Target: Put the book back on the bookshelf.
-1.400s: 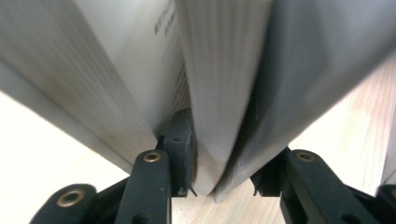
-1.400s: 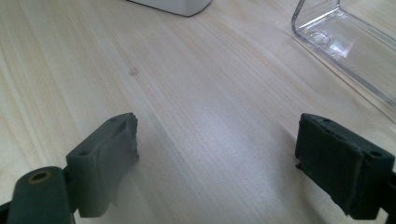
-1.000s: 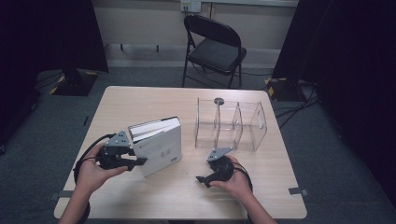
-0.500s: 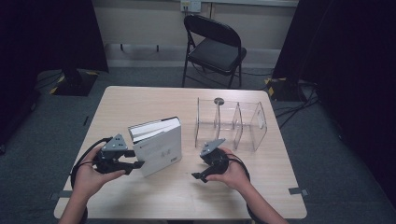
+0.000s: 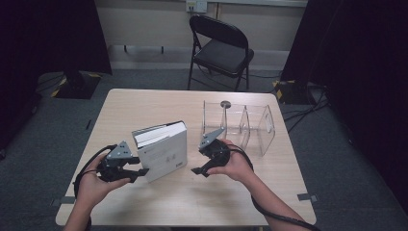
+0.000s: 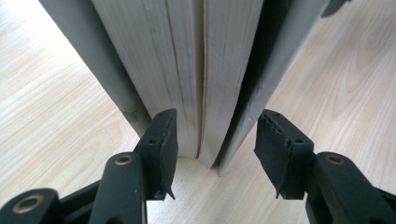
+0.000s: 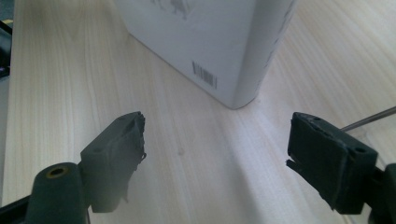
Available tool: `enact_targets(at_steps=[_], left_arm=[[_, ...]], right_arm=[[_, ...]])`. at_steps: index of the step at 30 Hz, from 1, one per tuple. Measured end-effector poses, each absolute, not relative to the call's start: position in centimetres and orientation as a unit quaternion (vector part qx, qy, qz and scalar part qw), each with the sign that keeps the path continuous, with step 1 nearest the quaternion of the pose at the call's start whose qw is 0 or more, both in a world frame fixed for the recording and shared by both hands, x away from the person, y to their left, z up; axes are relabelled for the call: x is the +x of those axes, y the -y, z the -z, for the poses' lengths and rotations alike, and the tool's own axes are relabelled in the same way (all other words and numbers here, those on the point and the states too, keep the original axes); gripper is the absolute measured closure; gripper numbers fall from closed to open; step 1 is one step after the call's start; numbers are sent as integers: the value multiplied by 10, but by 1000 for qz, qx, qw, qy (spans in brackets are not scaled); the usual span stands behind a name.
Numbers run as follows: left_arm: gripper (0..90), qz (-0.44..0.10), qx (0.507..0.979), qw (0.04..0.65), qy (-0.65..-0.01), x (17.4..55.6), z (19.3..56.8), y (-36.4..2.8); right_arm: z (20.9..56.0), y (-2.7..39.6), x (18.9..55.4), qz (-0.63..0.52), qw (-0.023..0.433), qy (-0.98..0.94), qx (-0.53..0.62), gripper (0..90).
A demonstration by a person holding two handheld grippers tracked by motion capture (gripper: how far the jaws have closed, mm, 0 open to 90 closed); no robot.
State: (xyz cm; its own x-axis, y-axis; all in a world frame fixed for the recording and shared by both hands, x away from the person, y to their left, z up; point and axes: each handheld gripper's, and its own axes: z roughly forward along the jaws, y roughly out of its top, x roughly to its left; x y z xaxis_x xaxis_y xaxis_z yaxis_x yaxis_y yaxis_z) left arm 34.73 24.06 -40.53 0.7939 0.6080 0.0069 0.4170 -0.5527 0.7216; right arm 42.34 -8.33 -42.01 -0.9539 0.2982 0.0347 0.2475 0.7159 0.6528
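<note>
High view puts the book (image 5: pixel 161 149) upright on the table (image 5: pixel 144 103), its page edge toward my left gripper (image 5: pixel 136 172) and its long axis running away toward the clear acrylic organizer (image 5: pixel 238 126). Through the left gripper view I see the jaws have just been opening: the page block (image 6: pixel 187 70) sits between the pads (image 6: pixel 164 140), which no longer press it. My right gripper (image 5: pixel 201 166) hangs just beside the cover, jaws spread wide and holding nothing, the barcode corner (image 7: pixel 205 74) ahead of it. I judge the left is nearer for regripping.
</note>
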Motion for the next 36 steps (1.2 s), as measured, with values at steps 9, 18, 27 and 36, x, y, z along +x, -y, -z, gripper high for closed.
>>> enact_targets(at_steps=[9,18,27,36], left_arm=[[476,-129,872,367,-297,346,410,-240],[473,-123,873,366,-298,345,416,-242],[465,-122,872,364,-303,344,421,-246],[462,-118,873,364,-303,344,425,-245]], right_arm=[[393,78,436,-344,37,-928,137,179],[370,70,449,-342,33,-931,122,178],[355,63,454,-348,33,-931,107,180],[344,61,458,-352,30,-930,100,191]])
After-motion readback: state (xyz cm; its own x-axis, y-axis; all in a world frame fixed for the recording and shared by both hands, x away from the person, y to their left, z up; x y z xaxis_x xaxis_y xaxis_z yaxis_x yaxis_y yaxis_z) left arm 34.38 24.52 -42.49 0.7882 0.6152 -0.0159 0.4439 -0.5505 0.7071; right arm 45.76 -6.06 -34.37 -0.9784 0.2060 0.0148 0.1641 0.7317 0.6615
